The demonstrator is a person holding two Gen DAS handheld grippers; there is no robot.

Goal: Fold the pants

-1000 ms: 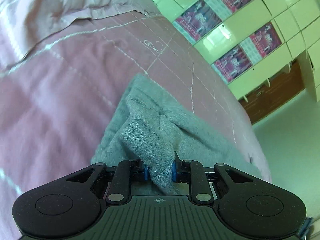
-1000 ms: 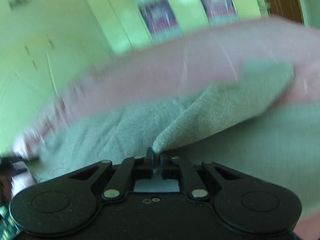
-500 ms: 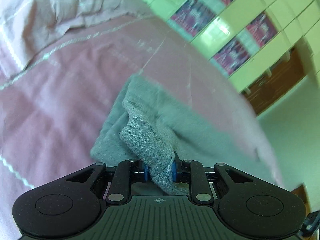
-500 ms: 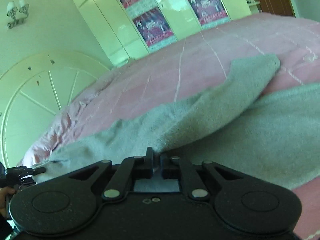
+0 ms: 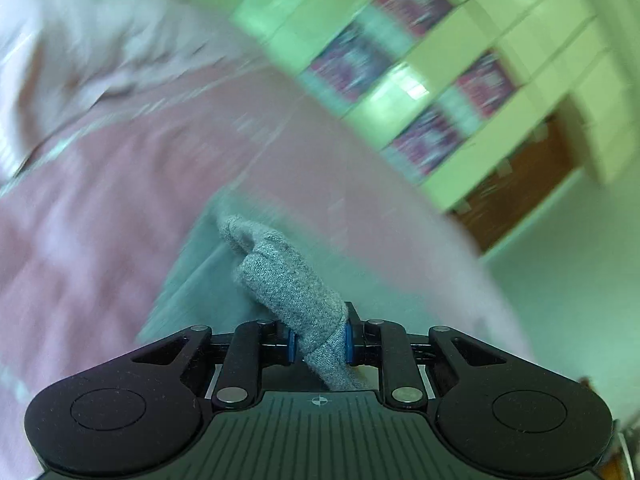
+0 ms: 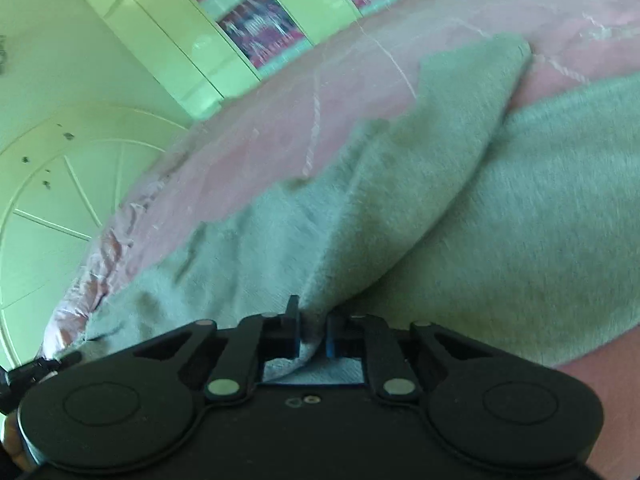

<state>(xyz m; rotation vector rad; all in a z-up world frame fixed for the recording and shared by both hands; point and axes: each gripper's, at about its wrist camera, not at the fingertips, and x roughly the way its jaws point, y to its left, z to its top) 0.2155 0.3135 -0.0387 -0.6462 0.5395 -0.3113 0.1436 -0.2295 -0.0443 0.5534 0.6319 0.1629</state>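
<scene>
Between the blue-lined fingers of the left gripper [image 5: 320, 344] sits a thick bunch of grey knit, pinched firmly from both sides; the wad rises out of the jaws as a rolled ridge and runs forward and down to the rest of the pants [image 5: 276, 276], which lie on the pink bedspread [image 5: 100, 208]. So much cloth in the jaws suggests several layers were gathered at once, likely a doubled edge or a cuff, so that the layers travel together when carried. The right gripper [image 6: 313, 338] is likewise closed on the garment: its jaws stand nearly together with a thin fold of grey fleece clamped between them, and from that pinch a flap of cloth climbs away to a squared end lying high on the bedspread [image 6: 256, 148]. Beyond and to the right of that flap, a broad sweep of the pants [image 6: 540, 240] spreads flat over the quilt. With one edge held in each tool, the person appears to be partway through carrying one part of the garment over another, the two grips keeping the edge taut so it lands straight, not bunched. The left view is smeared with motion blur, so fine detail of the far cloth cannot be read there. Past the bed stand pale cabinet doors [image 6: 168, 40] with red patterned panels, and a brown wooden door [image 5: 520, 196] shows in the left view.
</scene>
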